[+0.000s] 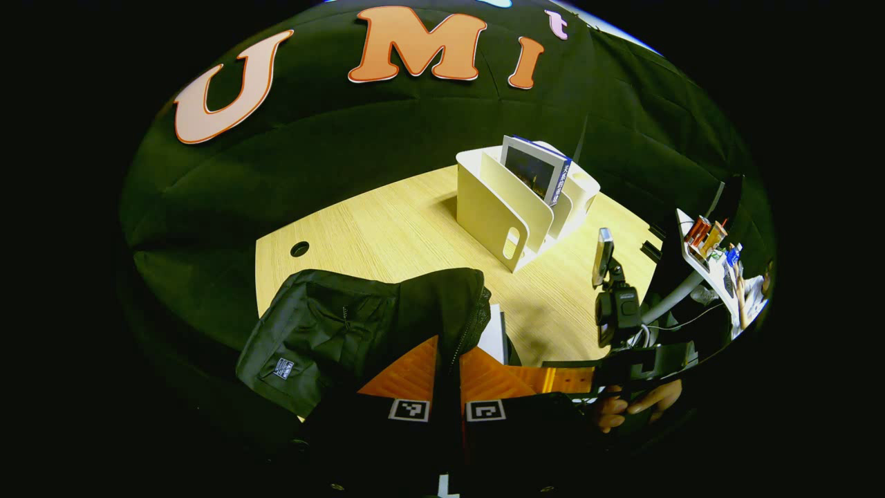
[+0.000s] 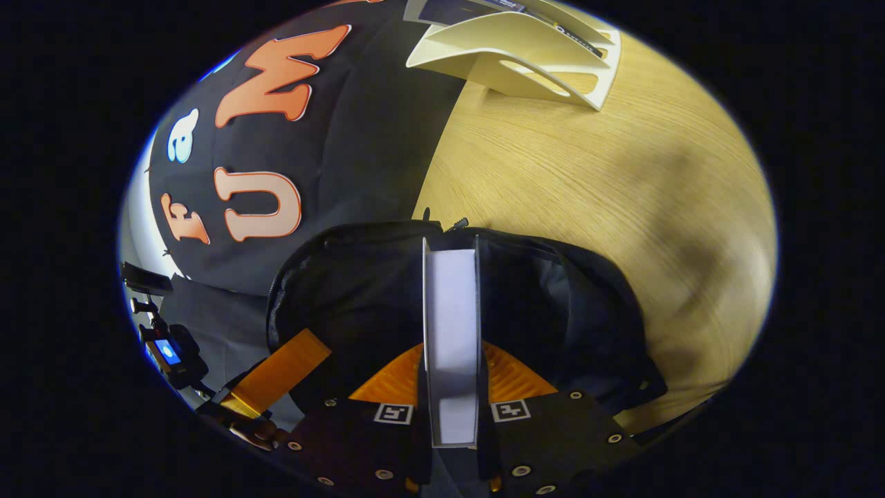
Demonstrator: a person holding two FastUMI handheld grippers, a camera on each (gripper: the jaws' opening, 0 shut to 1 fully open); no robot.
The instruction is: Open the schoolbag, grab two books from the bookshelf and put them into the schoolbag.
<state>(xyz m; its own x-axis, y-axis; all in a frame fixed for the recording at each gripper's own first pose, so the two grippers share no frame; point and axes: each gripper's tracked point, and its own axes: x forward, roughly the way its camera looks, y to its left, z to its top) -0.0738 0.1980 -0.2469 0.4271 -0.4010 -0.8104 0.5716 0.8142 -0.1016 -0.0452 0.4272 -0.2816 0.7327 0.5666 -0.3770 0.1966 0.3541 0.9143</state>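
Pinched edge-up in right gripper (image 2: 451, 387) jaws: thick white-paged book (image 2: 451, 325), over open black cloth schoolbag (image 2: 346, 290). Left gripper (image 1: 448, 377) jaws closed on bag's zipper edge. Next: lower book in.

**Both grippers closed on their loads**

The left gripper (image 1: 448, 377) has its jaws pinched together on the black fabric edge of the schoolbag (image 1: 332, 332). The right gripper (image 2: 451, 387) clamps a book (image 2: 451, 332) edge-on between its jaws. A hand (image 1: 632, 404) grips the right gripper's handle.
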